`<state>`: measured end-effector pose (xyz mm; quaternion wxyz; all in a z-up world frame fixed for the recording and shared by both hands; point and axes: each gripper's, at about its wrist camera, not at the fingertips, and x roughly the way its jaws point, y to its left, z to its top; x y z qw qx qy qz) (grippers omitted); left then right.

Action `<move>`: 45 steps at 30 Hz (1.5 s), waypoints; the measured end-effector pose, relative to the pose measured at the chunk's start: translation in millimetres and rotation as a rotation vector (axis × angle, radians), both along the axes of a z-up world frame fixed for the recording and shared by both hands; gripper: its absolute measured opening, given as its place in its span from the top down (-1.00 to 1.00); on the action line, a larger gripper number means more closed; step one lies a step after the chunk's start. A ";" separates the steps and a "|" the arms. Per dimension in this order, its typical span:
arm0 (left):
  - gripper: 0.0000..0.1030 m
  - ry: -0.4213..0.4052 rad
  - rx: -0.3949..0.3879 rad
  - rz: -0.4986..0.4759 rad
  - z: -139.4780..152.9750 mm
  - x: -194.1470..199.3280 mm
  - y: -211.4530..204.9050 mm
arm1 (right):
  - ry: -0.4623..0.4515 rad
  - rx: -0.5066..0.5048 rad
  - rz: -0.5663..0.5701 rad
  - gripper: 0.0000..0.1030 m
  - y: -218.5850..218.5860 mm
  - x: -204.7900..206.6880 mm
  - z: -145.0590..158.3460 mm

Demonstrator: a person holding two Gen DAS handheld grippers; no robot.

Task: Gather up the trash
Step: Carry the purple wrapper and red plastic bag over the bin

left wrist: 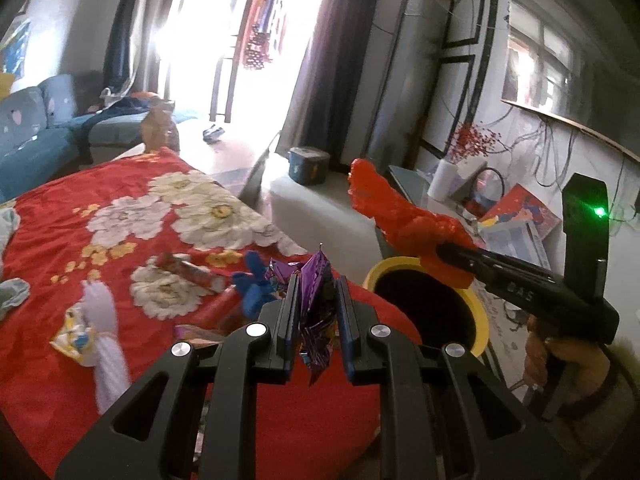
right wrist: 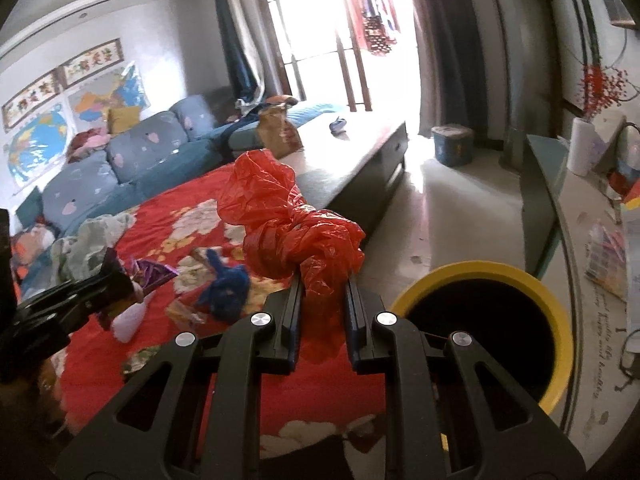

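My left gripper [left wrist: 317,284] is shut on a crumpled purple foil wrapper [left wrist: 316,300], held above the red flowered cloth [left wrist: 120,208]. It shows at the left edge of the right wrist view [right wrist: 120,280]. My right gripper [right wrist: 323,280] is shut on a knotted red plastic bag [right wrist: 296,228]; in the left wrist view the bag [left wrist: 396,216] hangs just above the bin. The yellow-rimmed bin [right wrist: 488,276] with a dark inside stands right of the cloth, also in the left wrist view [left wrist: 480,312].
On the cloth lie a blue fuzzy item [right wrist: 228,284], a red printed wrapper [left wrist: 188,270], a white item [left wrist: 106,332] and crumpled cloth [right wrist: 88,240]. A blue sofa [right wrist: 132,160] is behind. A cluttered glass table [right wrist: 600,240] stands right of the bin.
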<state>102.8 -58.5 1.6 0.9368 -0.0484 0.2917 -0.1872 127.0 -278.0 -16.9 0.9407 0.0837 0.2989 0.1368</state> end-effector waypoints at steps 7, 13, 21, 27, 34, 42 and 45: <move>0.67 0.012 -0.001 -0.054 -5.4 4.8 -30.5 | 0.016 -0.013 -0.083 0.76 -29.2 3.8 -6.9; 0.67 0.017 0.002 -0.103 -8.4 11.2 -58.4 | 0.033 -0.008 -0.146 0.75 -56.7 2.9 -16.3; 0.67 0.029 0.010 -0.167 -16.0 17.9 -94.7 | 0.059 0.010 -0.228 0.75 -90.5 0.5 -31.3; 0.67 0.039 0.019 -0.202 -22.6 23.1 -117.1 | 0.081 0.033 -0.300 0.75 -117.1 1.4 -41.5; 0.67 0.044 0.018 -0.229 -33.3 31.1 -136.5 | 0.106 0.033 -0.361 0.75 -140.6 4.6 -56.9; 0.67 0.069 0.014 -0.256 -49.3 43.2 -157.8 | 0.157 0.041 -0.408 0.75 -160.3 7.3 -78.0; 0.67 0.075 0.012 -0.267 -55.0 48.1 -164.4 | 0.177 0.044 -0.422 0.75 -165.5 7.7 -84.9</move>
